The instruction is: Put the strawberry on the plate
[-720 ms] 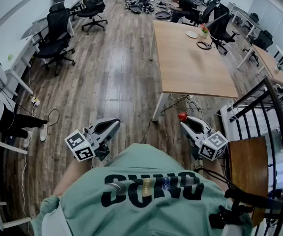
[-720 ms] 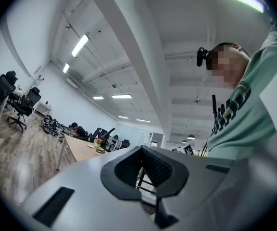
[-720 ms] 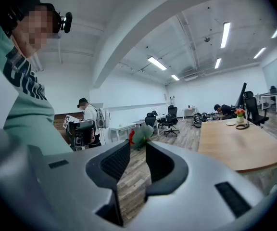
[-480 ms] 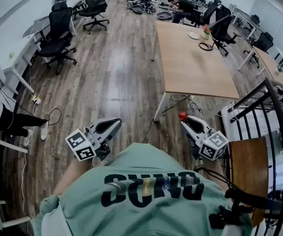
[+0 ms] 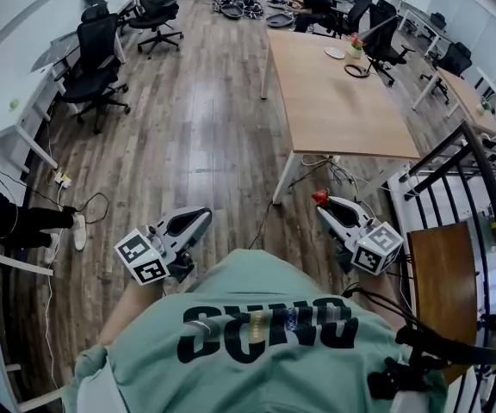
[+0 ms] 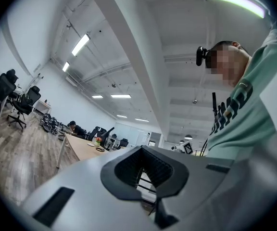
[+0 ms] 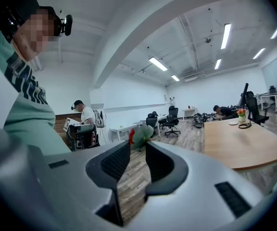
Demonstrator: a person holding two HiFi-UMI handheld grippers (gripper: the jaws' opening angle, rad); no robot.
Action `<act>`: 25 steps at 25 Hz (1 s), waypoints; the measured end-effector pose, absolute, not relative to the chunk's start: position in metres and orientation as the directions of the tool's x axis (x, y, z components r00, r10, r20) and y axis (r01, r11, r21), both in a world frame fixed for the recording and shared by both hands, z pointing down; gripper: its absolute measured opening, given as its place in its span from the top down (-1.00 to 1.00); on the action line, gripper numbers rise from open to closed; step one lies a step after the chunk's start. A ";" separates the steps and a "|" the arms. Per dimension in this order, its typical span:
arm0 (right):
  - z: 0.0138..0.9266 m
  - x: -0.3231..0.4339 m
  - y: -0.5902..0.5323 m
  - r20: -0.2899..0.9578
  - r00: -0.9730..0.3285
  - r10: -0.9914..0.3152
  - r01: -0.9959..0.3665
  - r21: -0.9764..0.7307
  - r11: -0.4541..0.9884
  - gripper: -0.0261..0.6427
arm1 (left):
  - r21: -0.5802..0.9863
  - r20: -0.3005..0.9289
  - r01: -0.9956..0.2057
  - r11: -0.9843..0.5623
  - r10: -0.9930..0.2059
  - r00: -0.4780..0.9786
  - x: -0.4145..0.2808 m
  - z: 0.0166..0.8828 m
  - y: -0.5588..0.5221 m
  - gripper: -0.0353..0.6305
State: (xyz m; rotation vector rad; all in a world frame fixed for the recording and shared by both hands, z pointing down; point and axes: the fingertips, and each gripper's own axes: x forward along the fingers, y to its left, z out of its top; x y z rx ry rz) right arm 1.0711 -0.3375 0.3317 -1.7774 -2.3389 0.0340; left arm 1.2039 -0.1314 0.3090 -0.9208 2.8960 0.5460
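A red strawberry [image 5: 320,197] with green leaves sits pinched at the tips of my right gripper [image 5: 323,203], low at the right of the head view. In the right gripper view the strawberry [image 7: 139,134] pokes out just past the right gripper [image 7: 137,146], whose jaws are shut on it. My left gripper [image 5: 198,216] hangs at the left with its tips together and nothing in it; the left gripper view shows the left gripper [image 6: 141,149] the same way. A small white plate [image 5: 335,53] lies at the far end of the long wooden table [image 5: 334,101], and the plate [image 7: 232,122] is far off.
A flower pot [image 5: 355,50] and a black ring [image 5: 356,70] lie by the plate. Office chairs [image 5: 93,67] line the left wall. A black railing [image 5: 480,196] and brown seat [image 5: 442,299] stand at my right. Cables [image 5: 317,170] lie under the table's near end.
The table and floor have slid slightly toward me in the head view. Both grippers keep their places in front of my body, the strawberry still in the right one.
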 end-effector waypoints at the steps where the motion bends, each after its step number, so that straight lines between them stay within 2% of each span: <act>1: 0.332 1.074 -0.336 0.151 -0.255 0.955 0.951 -0.140 0.276 0.59 | 0.318 -0.158 -0.572 0.756 -0.553 -0.818 1.205 0.310 -0.131 0.88; 12: 0.335 1.083 -0.368 0.181 -0.317 0.931 0.918 -0.188 0.349 0.59 | 0.364 -0.158 -0.596 0.716 -0.583 -0.797 1.204 0.319 -0.143 0.88; 19: 0.329 1.040 -0.429 0.127 -0.310 0.942 0.926 -0.184 0.329 0.59 | 0.323 -0.152 -0.596 0.735 -0.581 -0.799 1.162 0.302 -0.203 0.88; 25: 0.327 0.990 -0.528 0.111 -0.325 0.939 0.925 -0.167 0.340 0.59 | 0.306 -0.177 -0.616 0.726 -0.592 -0.786 1.111 0.291 -0.295 0.88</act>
